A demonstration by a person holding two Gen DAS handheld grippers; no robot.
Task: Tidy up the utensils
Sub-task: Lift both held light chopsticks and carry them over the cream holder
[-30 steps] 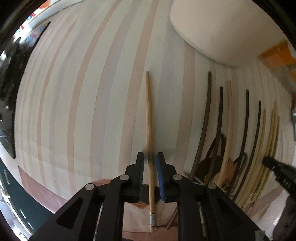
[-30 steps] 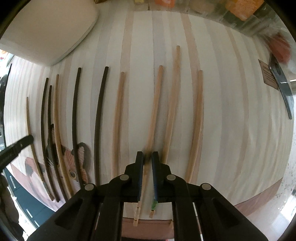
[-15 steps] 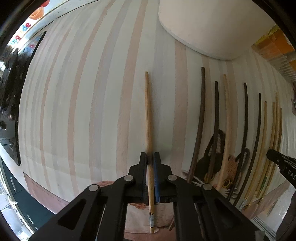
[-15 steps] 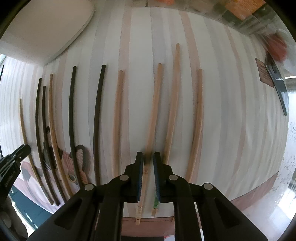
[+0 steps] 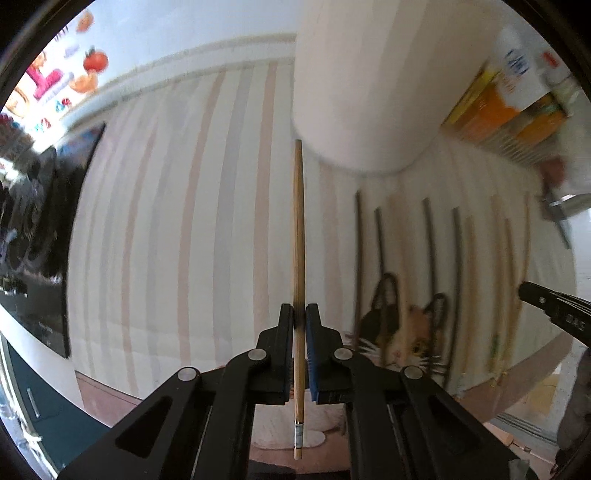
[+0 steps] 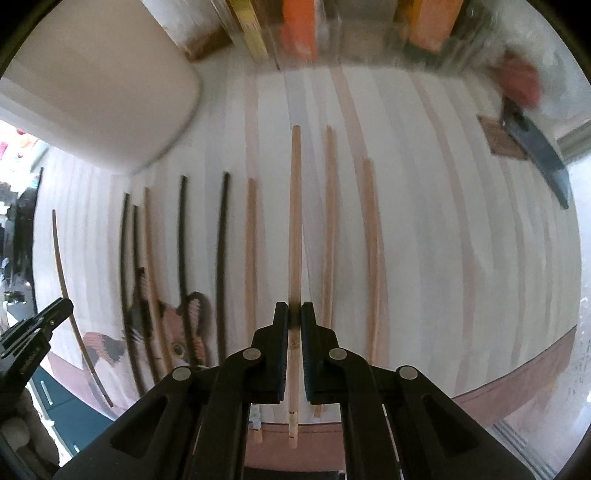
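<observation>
On the striped desk point(image 5: 192, 236), chopsticks lie side by side, running near to far. Left tool point(image 5: 300, 321): jaws clenched on a bamboo chopstick point(image 5: 298, 229), having closed on it within the last second. That chopstick runs straight out ahead between the pads, its near end with a pale band showing behind the jaws, and it stands apart from the others at the left of the layout. Its far tip sits just below a cream cushion-like object point(image 5: 369, 92) in the left wrist view.

Right tool point(image 6: 294, 317): jaws clamped on a pale wooden chopstick point(image 6: 295, 206), which passes between the pads and extends both ahead of and behind them. Two more light wooden chopsticks point(image 6: 328, 229) lie just to its right and one to its left. Further left lie two dark chopsticks point(image 6: 222, 251), then a mixed group of thinner dark and tan ones point(image 6: 146, 266) across a cat picture point(image 6: 184, 332) printed on the desk cover. One thin stick point(image 6: 70, 295) lies alone at the far left.

Each tool appears at the edge of the other's view. Boxes in orange and yellow point(image 6: 295, 33) stand along the far edge, blurred. A dark blade-like item point(image 6: 539, 155) lies at the far right; its identity cannot be determined.
</observation>
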